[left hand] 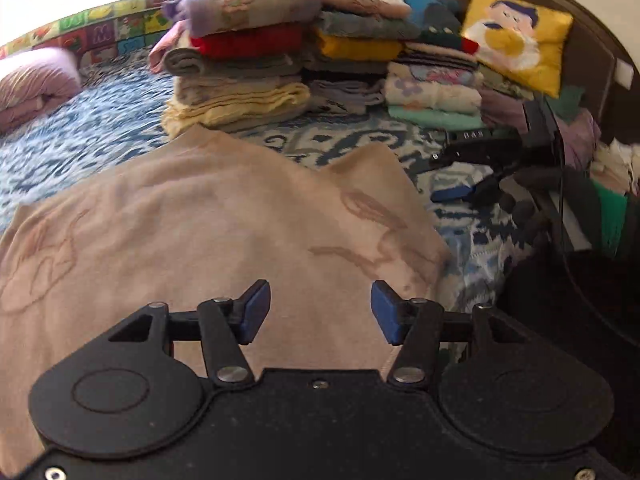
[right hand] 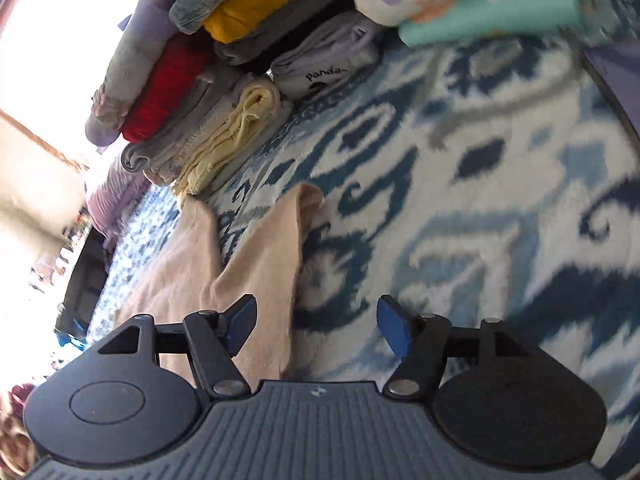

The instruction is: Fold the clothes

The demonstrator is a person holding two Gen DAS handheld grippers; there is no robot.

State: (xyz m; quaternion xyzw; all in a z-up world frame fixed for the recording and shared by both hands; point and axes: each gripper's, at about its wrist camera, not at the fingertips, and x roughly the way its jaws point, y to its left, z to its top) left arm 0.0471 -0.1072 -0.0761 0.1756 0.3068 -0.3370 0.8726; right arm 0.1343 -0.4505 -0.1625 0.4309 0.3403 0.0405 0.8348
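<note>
Bed [left hand: 100, 136] with blue-white patterned cover, seen from left wrist camera. Beige garment [left hand: 208, 232] spread flat on cover, filling foreground, faint outline print on it, two pointed corners at far edge. Left gripper [left hand: 320, 312] low over near part of garment, blue-padded fingers [left hand: 256, 312] spread wide, nothing between them. Stacks of folded clothes [left hand: 248, 68] behind garment: yellow at bottom, grey, red, lilac on top; second stack with mustard piece to its right. Yellow cartoon cushion [left hand: 516, 36] propped at back right. Pink rolled blanket [left hand: 32, 84] far left. Colourful alphabet bumper [left hand: 108, 28] along far bed edge. Right gripper [left hand: 472, 190] visible at right, beyond garment edge, above cover; finger state there unclear.

Same bed cover [right hand: 460, 168] in right wrist camera, view tilted. Right gripper [right hand: 316, 328] with blue fingers [right hand: 394, 328] parted wide, holding nothing. Left finger over edge of beige garment [right hand: 260, 252], right finger over bare cover. Garment running away toward upper left, its corners near folded stack [right hand: 208, 92]. Lilac folded piece with "panda" print [right hand: 324, 64] just beside yellow one. Mint folded piece [right hand: 492, 12] top right.
</note>
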